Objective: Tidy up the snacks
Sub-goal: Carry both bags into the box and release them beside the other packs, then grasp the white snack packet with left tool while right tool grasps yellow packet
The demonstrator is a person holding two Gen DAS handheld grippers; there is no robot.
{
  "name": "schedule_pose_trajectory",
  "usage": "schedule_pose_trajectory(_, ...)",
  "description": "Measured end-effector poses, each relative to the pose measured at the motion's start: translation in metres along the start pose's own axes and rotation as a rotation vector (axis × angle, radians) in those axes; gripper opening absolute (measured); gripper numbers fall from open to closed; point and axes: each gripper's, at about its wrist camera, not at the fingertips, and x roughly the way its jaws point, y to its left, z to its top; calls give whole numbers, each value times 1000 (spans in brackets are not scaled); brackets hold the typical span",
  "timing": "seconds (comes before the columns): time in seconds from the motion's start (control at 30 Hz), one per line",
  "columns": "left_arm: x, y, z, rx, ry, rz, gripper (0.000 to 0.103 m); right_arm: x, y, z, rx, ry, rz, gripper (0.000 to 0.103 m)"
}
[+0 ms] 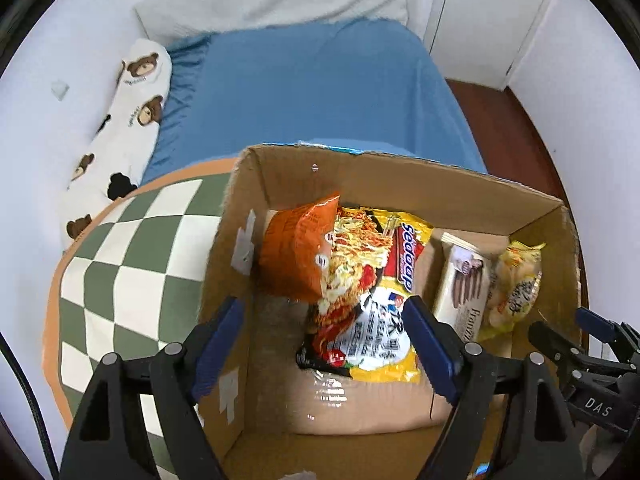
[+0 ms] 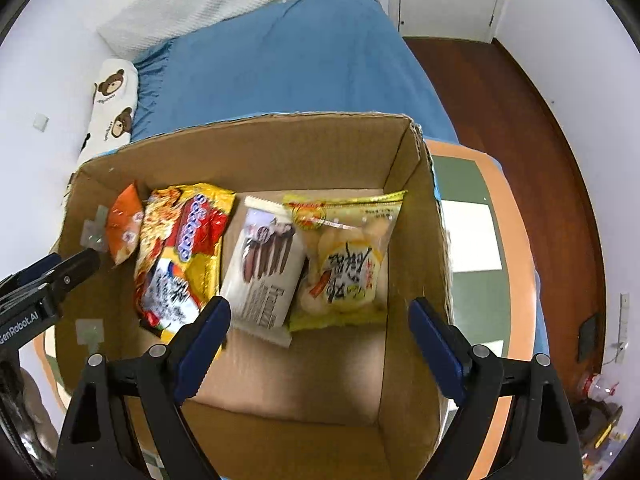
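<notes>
Both grippers hang over the corrugated cardboard box (image 2: 256, 152), jaws spread and gripping nothing. Below the left gripper (image 1: 324, 344) lies a glossy yellow noodle packet (image 1: 376, 304), with a crinkly orange pouch (image 1: 296, 248) propped just beyond its tips. Ahead of the right gripper (image 2: 320, 332) lie a flat white wafer pack (image 2: 264, 272) and a clear-windowed yellow cracker bag (image 2: 344, 256), side by side, touching.

"Sedaap" on yellow noodle packet (image 1: 372, 292); "DAS" on right gripper body (image 1: 598, 408); "GenRobot.AI" on left gripper body (image 2: 18, 326).
</notes>
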Motion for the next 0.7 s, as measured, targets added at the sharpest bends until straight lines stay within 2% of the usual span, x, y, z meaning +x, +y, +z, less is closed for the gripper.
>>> schedule_pose_trajectory(0.2,-38,2,-36,-1,-85,28,82,-28,11,-33,-40,-74,-21,92)
schedule_pose_trajectory(0.53,-97,4,-92,-19,-169,-4,81,-89,26,-90,-72,-203,-8,92)
schedule_pose_trajectory(0.7,-117,5,-116,-26,-185,-23,81,-114,29,-117,-57,-243,17,92)
